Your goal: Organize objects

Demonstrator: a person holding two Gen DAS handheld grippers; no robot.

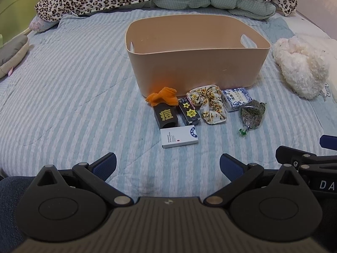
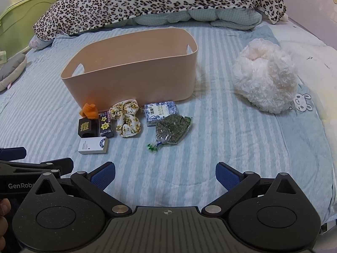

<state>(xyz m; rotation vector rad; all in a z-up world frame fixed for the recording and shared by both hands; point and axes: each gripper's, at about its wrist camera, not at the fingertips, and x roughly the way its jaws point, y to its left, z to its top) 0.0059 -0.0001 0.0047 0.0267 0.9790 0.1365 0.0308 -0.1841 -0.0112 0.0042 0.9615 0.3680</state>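
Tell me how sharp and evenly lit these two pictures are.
Left wrist view: soft even light, bin sharp, fisheye bends the stripes, corners dark. Right wrist view: same flat light, faint shadow under the herb bag, edges curved, both claws open.

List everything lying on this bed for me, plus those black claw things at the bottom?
bin: one, peach, mid-bed, looks empty
orange toy: one, against bin front
black boxes: two, gold print, before bin
white box: one, nearest
scrunchie: one, floral
blue-white box: one, by bin's right corner
herb bag: one, green
plush: one, cream, right
leopard blanket: one, far end
left claw: open, empty
right claw: open, empty
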